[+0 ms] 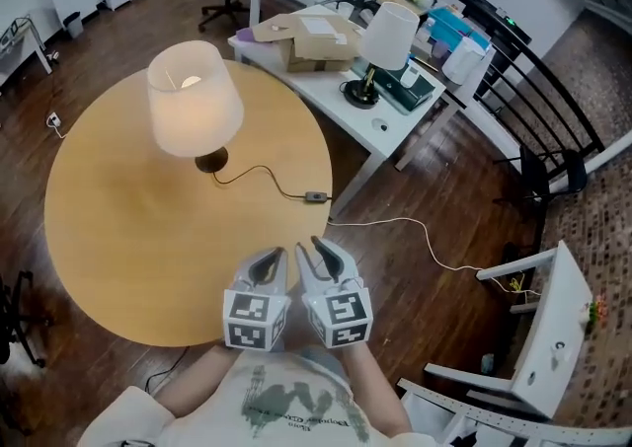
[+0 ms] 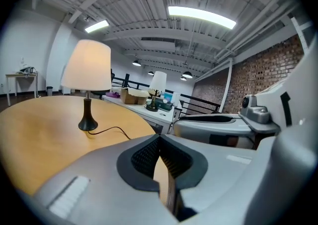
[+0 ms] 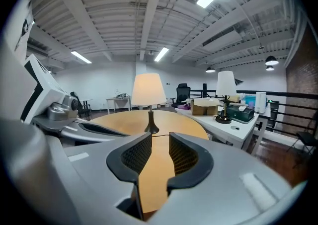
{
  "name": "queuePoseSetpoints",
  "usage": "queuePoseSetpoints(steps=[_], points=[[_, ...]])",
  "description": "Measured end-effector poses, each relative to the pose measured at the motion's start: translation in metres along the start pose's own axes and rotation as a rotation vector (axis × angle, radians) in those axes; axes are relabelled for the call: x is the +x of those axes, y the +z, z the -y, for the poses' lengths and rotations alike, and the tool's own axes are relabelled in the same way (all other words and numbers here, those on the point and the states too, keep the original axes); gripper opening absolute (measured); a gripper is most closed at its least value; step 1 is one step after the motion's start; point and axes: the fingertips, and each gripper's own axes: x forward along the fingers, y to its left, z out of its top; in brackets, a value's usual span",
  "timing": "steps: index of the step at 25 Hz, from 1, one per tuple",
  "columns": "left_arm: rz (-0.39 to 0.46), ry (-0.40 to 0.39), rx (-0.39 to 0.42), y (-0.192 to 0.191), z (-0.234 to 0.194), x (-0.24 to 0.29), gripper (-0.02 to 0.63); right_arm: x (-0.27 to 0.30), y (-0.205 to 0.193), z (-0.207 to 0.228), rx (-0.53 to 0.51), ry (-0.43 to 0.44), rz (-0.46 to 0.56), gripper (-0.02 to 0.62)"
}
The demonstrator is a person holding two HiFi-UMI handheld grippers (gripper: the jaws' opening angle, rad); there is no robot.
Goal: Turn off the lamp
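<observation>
A lit table lamp with a cream shade and dark base stands at the back of the round wooden table. Its dark cord runs right to a small inline switch near the table's right edge. Both grippers hover side by side over the table's near edge, short of the switch. My left gripper has its fingertips together with nothing between them. My right gripper is open and empty. The lamp shows ahead in the left gripper view. In the right gripper view the lamp stands straight ahead, above the jaws.
A white desk behind the table carries a second, unlit lamp, a cardboard box and clutter. A light cable trails over the wooden floor at right. A black railing runs behind the desk.
</observation>
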Motion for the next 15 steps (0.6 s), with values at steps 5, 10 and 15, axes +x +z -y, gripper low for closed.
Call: queuePoseSetpoints(steps=[5, 10, 15], points=[[-0.007, 0.038, -0.048, 0.003, -0.023, 0.019, -0.005, 0.038, -0.013, 0.021, 0.011, 0.002, -0.059, 0.118], [-0.033, 0.068, -0.071, -0.005, -0.039, 0.040, -0.005, 0.070, -0.029, 0.038, 0.003, 0.011, -0.110, 0.126], [-0.042, 0.108, -0.087, -0.010, -0.048, 0.063, -0.005, 0.096, -0.049, 0.051, -0.034, 0.036, -0.166, 0.132]])
